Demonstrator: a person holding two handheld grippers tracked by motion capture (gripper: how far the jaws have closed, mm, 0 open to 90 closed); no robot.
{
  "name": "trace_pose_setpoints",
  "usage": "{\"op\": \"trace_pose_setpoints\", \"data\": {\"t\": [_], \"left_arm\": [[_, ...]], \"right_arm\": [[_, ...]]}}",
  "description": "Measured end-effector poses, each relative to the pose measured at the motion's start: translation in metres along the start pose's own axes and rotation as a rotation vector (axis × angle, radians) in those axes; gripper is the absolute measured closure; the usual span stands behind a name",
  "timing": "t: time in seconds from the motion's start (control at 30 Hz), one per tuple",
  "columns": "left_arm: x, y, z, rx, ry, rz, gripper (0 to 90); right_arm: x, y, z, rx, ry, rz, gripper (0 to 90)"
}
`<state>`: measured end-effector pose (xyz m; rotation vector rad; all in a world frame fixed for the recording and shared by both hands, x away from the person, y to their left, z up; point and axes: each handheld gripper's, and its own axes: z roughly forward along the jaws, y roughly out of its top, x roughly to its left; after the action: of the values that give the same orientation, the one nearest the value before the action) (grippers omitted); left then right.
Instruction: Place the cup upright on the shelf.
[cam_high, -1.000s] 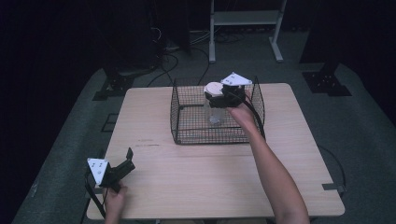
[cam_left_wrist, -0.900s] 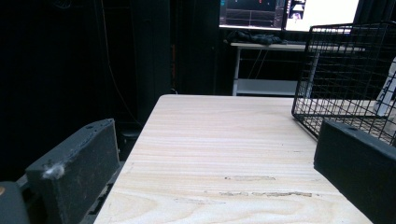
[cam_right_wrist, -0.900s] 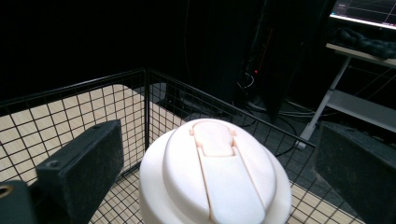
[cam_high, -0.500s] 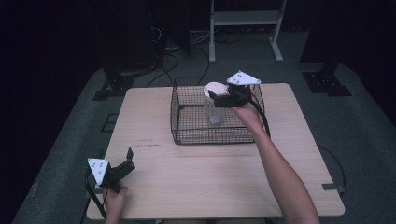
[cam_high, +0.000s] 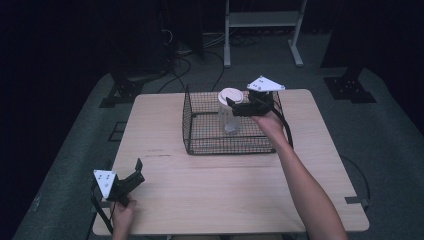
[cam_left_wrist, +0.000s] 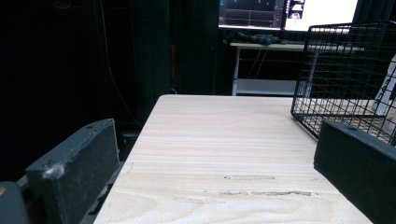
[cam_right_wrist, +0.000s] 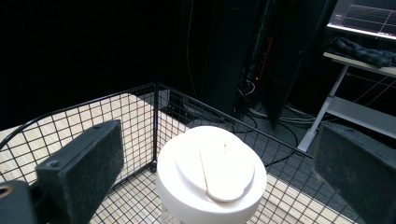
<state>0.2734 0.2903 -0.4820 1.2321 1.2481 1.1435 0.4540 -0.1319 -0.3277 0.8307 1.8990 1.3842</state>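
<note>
wood table (cam_high: 225, 190), dark room | jar (cam_right_wrist: 211, 182) upright, lid up, between right gripper (cam_right_wrist: 219, 172) open jaws | left gripper (cam_left_wrist: 210, 186) jaws open, empty

Black right gripper (cam_high: 235, 106), grey triangular plate; left gripper (cam_high: 136, 172) alike; bare forearms.

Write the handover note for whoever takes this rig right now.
Right hand-held gripper: open, jaws either side of the white round lid of the clear plastic jar, not clamped.
Left hand-held gripper: open, idle near the front left corner of the light wooden table.
The jar stands upright inside the black wire basket.
Done: jar is in the basket.
Left: probably pull the right gripper clear.
</note>
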Motion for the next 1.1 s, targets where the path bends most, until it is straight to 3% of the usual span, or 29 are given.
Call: {"op": "trace_pose_setpoints", "data": {"t": [0.43, 1.1], "left_arm": [[-0.001, 0.000, 0.000, 0.001, 0.001, 0.004, 0.0], [-0.001, 0.000, 0.000, 0.001, 0.002, 0.009, 0.0]], "right_arm": [[-0.008, 0.004, -0.023, -0.012, -0.007, 0.003, 1.4], [-0.012, -0.013, -0.038, 0.015, -0.012, -0.001, 1.4]]}}
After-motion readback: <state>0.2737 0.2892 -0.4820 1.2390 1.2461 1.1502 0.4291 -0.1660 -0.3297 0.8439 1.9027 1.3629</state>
